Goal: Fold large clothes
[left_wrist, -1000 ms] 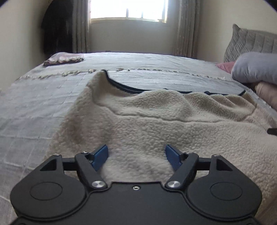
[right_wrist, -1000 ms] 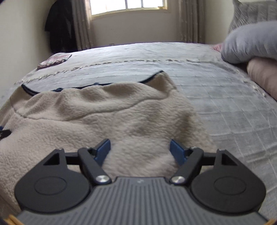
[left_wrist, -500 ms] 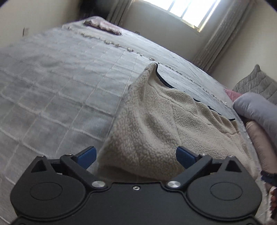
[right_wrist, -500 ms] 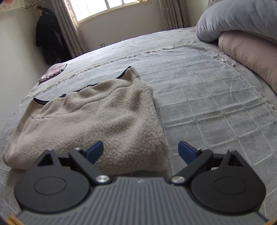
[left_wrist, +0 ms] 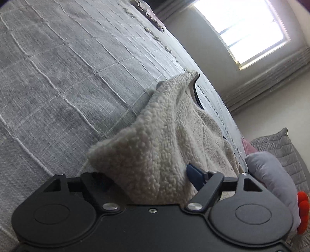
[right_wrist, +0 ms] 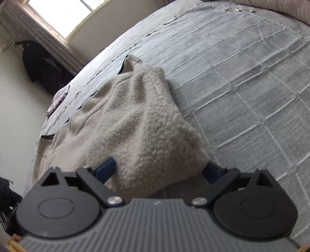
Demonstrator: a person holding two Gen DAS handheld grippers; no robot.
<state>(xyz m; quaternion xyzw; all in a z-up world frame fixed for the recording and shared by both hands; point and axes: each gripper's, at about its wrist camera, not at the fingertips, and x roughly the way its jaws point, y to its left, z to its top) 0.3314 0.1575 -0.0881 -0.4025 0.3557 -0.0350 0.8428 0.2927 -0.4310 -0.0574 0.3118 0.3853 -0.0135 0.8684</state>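
A cream fleece garment [left_wrist: 164, 135] with dark navy trim lies flat on the grey checked bedspread [left_wrist: 58, 77]. My left gripper [left_wrist: 148, 173] is rolled sideways at the garment's near left corner. Its jaws are closing with that thick corner between them; the left finger is hidden under the fleece and the right blue finger [left_wrist: 193, 172] sits at the fabric's edge. My right gripper [right_wrist: 158, 169] stands open wide around the near right corner of the fleece [right_wrist: 131, 120], one blue finger [right_wrist: 106, 168] above the fabric and the other low beside it.
A grey pillow [left_wrist: 271, 170] and a quilted cushion [left_wrist: 281, 143] lie at the bed's head. A folded patterned cloth [right_wrist: 58, 100] rests at the far corner. A dark coat [right_wrist: 42, 69] hangs by the curtained window [right_wrist: 58, 11]. Bare bedspread [right_wrist: 242, 77] spreads to the right of the garment.
Both grippers moved outward from the garment's middle to its near corners and rolled sideways. Both jaws widened; the left then narrowed around its corner.
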